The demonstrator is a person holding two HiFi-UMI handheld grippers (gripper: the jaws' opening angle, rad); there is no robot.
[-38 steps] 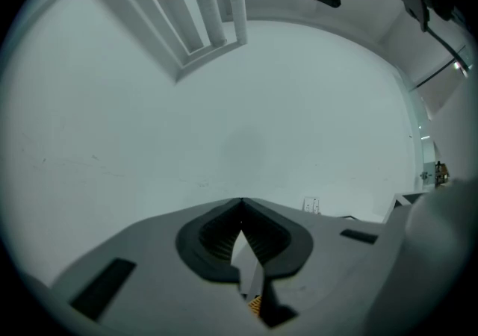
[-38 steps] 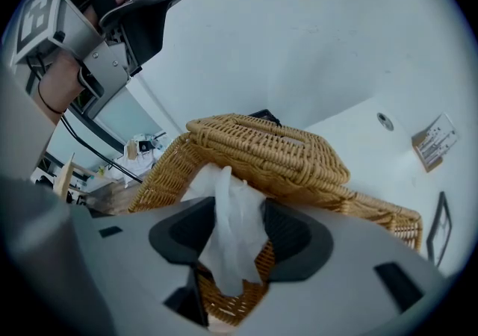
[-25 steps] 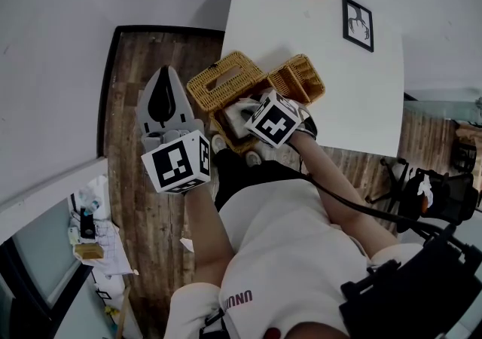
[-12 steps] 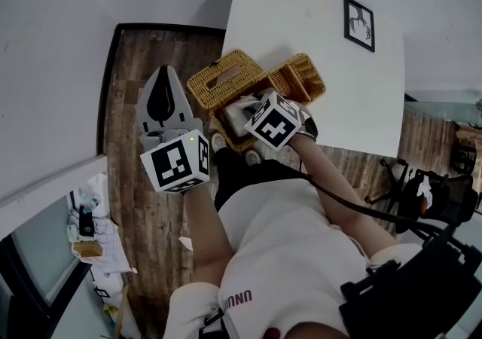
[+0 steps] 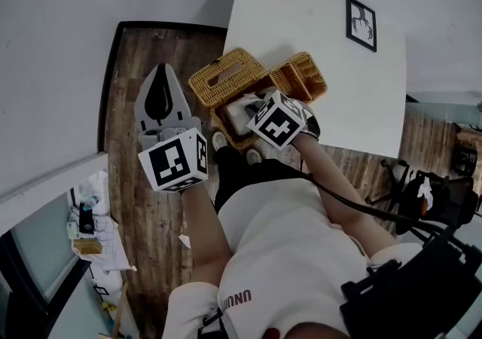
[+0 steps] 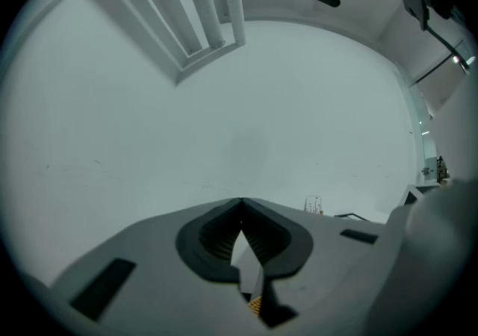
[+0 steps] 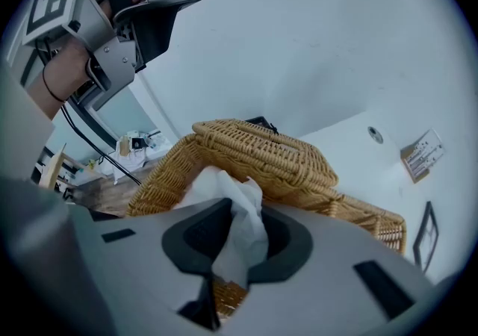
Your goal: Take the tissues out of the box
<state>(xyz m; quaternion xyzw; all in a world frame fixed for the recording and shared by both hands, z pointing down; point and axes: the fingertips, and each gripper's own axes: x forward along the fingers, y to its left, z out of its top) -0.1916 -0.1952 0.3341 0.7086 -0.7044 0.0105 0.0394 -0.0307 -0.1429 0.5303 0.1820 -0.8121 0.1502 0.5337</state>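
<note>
Closing the right gripper (image 7: 237,241) fingers onto a tissue (image 7: 228,193) poking from the wicker box (image 5: 224,128) at the worktop (image 5: 324,44) edge; probably needing a steady upward pull next. Holding the left gripper (image 6: 241,230) aside, fingers together, empty.

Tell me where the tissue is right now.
In the right gripper view, the tissue sits between the closing jaws of the right gripper, right at the wicker tissue box on the near edge of the white table.

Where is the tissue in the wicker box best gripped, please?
By the crumpled tuft of tissue standing out of the wicker box, from above: woven walls block its sides. The jaws of the right gripper are closing round it.
</note>
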